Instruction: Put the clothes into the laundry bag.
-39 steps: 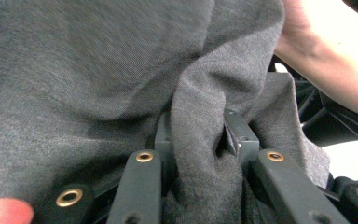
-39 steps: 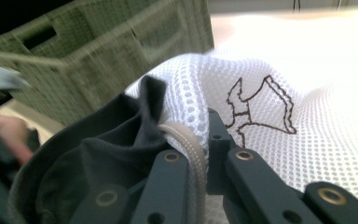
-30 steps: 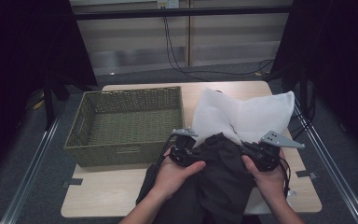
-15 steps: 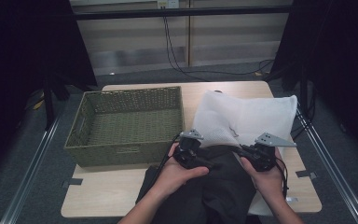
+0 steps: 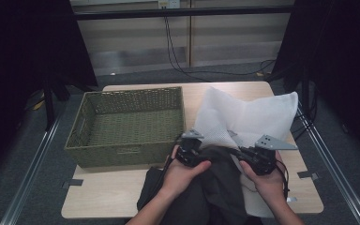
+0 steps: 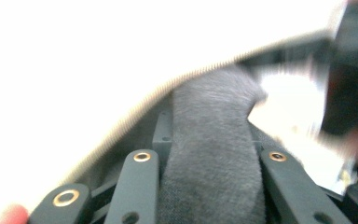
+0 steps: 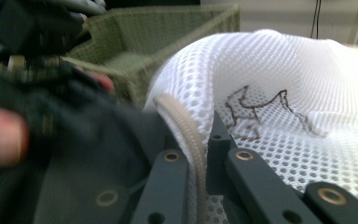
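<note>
Dark garment: a dark grey, soft, fuzzy cloth garment [image 5: 215, 180] lies bunched at the near edge of the table, its long axis running from that edge toward the far side, its far end pushed at the mouth of the bag.
White bag: a white mesh laundry bag [image 5: 248, 119] with a honeycomb weave, a beige corded rim and a dark line drawing on its side, spread over the right half of the table and reaching toward the far right corner.
Left tool: the left tool [image 6: 209, 161] has a thick fold of the grey cloth between its jaws; the jaws have just been closing, and the pads press on the fold under the raised bag rim.
Right tool: the right tool [image 7: 198, 161] is clamped nearly shut on the beige corded rim of the bag, lifting it beside the dark cloth.
Basket: a rectangular olive-green woven wicker basket [image 5: 86, 124] sits on the left half of the table, just beside the bag.
Table: a light wooden table [image 5: 108, 197] with rounded corners.
</note>
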`<state>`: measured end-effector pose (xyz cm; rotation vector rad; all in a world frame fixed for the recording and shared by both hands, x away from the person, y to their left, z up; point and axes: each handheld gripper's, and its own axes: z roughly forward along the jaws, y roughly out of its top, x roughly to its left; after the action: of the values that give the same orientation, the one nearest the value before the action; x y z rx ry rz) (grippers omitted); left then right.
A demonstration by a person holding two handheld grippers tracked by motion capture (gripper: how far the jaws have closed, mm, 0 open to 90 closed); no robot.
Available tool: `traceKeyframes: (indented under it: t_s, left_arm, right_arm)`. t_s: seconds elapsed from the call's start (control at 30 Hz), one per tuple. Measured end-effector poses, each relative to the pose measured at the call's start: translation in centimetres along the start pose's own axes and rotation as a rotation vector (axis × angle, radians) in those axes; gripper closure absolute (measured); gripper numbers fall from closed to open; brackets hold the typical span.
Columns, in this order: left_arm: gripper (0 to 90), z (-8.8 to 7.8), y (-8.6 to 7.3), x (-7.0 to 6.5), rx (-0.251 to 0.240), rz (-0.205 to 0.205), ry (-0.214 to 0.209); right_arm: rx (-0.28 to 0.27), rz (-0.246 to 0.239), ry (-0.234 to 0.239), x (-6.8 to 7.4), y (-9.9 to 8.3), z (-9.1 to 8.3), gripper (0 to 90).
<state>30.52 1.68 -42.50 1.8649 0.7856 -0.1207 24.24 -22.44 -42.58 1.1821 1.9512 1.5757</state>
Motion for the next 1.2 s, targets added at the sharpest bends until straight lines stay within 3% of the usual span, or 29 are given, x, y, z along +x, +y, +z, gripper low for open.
traceKeyframes:
  t_s: [0.03, 0.07, 0.1, 0.13, 0.17, 0.23, 0.3, 0.37, 0.47, 0.53, 0.57, 0.7, 0.77, 0.8, 0.83, 0.9, 0.93, 0.97, 1.03, 1.1, 1.13, 1.17, 1.2]
  left_arm:
    - [68.9, 0.0, -0.1, 0.0, -0.032, -0.010, 0.023]
    - [67.8, 0.4, -0.5, -0.1, -0.039, -0.004, 0.083]
    - [66.3, 1.2, -1.0, -0.2, 0.001, 0.047, 0.158]
    - [63.6, 2.4, -1.4, -0.1, 0.080, 0.097, 0.220]
    - [59.7, 3.4, -2.0, 0.4, 0.145, 0.088, 0.235]
    - [49.1, 3.5, -2.2, 1.3, 0.164, 0.020, 0.161]
    - [40.5, 2.3, -1.6, 1.0, 0.137, 0.014, 0.097]
    - [26.0, 0.9, -0.7, 0.0, 0.133, 0.049, 0.088]
    - [22.3, -1.8, 0.4, -1.6, 0.100, 0.098, 0.037]
    - [23.7, -3.0, 0.6, -2.9, 0.087, 0.142, -0.016]
    - [25.6, -3.1, 0.4, -3.5, 0.098, 0.171, -0.050]
    - [26.3, -0.8, -1.9, -5.6, 0.258, 0.288, -0.109]
    - [20.4, 0.9, -3.4, -5.9, 0.373, 0.363, -0.086]
    - [16.1, 2.0, -4.3, -5.8, 0.416, 0.375, -0.084]
    - [12.4, 2.8, -5.0, -5.6, 0.470, 0.389, -0.053]
    - [14.1, 3.8, -6.1, -5.5, 0.495, 0.432, -0.001]
    - [19.7, 3.8, -6.3, -5.6, 0.492, 0.464, 0.039]
    - [35.5, 3.7, -6.4, -5.8, 0.467, 0.473, 0.068]
    - [73.6, 3.5, -6.0, -5.4, 0.465, 0.443, 0.075]
    - [80.5, 2.7, -4.7, -4.7, 0.418, 0.352, 0.017]
    - [81.4, 1.9, -3.8, -4.5, 0.351, 0.294, -0.018]
    - [81.6, 1.2, -3.0, -4.4, 0.244, 0.228, -0.046]
    - [81.7, 0.4, -2.1, -4.2, 0.172, 0.187, -0.064]
  right_arm:
    - [-0.013, -0.002, -0.003, 0.2, 0.3, -0.3, 89.0]
    - [-0.022, -0.006, -0.008, 0.4, 0.6, -0.4, 88.9]
    - [-0.017, -0.019, -0.013, 0.6, 0.7, -0.4, 88.9]
    - [0.000, -0.026, -0.020, 0.7, 0.6, -0.3, 89.0]
    - [0.019, -0.043, -0.031, 0.7, 0.2, -0.1, 88.9]
    - [0.053, -0.049, -0.064, 0.4, -0.6, 0.4, 89.0]
    - [0.072, -0.031, -0.088, -0.3, -1.3, 0.6, 89.0]
    - [0.075, -0.004, -0.087, -1.1, -1.5, 0.6, 88.9]
    - [0.064, 0.031, -0.082, -1.7, -1.5, 0.5, 88.8]
    - [0.066, 0.028, -0.082, -1.8, -1.5, 0.6, 88.8]
    - [0.066, 0.032, -0.079, -1.8, -1.5, 0.6, 88.8]
    - [0.077, 0.029, -0.080, -1.6, -1.5, 0.9, 88.7]
    - [0.079, 0.026, -0.075, -1.5, -1.6, 1.1, 88.5]
    - [0.081, 0.031, -0.074, -1.4, -1.6, 1.1, 88.5]
    - [0.083, 0.035, -0.073, -1.4, -1.6, 1.1, 88.4]
    - [0.089, 0.035, -0.070, -1.5, -1.6, 1.1, 88.4]
    - [0.091, 0.036, -0.068, -1.6, -1.7, 1.1, 88.4]
    - [0.093, 0.036, -0.066, -1.6, -1.7, 1.1, 88.4]
    - [0.093, 0.033, -0.059, -1.4, -1.6, 1.1, 88.4]
    - [0.084, 0.026, -0.045, -1.0, -1.5, 1.0, 88.4]
    - [0.075, 0.021, -0.037, -0.8, -1.3, 0.8, 88.3]
    - [0.065, 0.015, -0.029, -0.5, -1.1, 0.7, 88.3]
    - [0.052, 0.009, -0.025, -0.2, -0.8, 0.5, 88.3]
